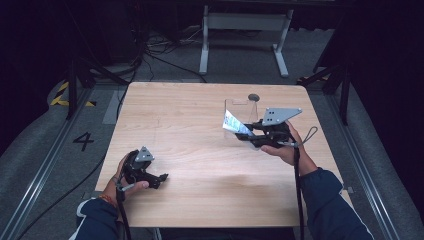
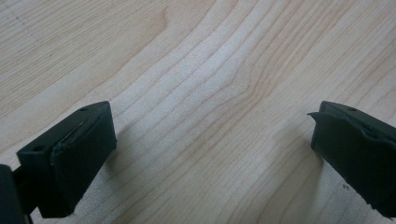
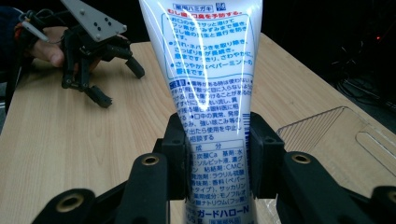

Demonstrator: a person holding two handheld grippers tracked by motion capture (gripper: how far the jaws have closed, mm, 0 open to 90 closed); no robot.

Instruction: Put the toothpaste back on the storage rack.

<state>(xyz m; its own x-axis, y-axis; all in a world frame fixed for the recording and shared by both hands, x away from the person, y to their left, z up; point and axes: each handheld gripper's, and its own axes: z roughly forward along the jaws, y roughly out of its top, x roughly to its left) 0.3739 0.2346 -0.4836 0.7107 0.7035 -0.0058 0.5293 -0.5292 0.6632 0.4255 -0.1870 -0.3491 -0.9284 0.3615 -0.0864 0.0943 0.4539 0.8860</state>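
Above the clear tray (image 1: 239, 106), the right gripper (image 1: 243, 131) clamps a toothpaste tube (image 3: 210, 70), likely for placing, while the left gripper (image 1: 159, 178) rests spread wide and empty.

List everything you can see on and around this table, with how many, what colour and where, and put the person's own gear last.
Tube: one, white with blue print, clamped between the right gripper's jaws, above the table.
Clear tray: one, transparent, on the table's far right part.
Table: one, light wood, centre.
Frame: one, white metal, on the floor beyond the table.
Left gripper: one, black, jaws apart, holding nothing, near left of the table.
Right gripper: one, black with a grey plate, near the clear tray.
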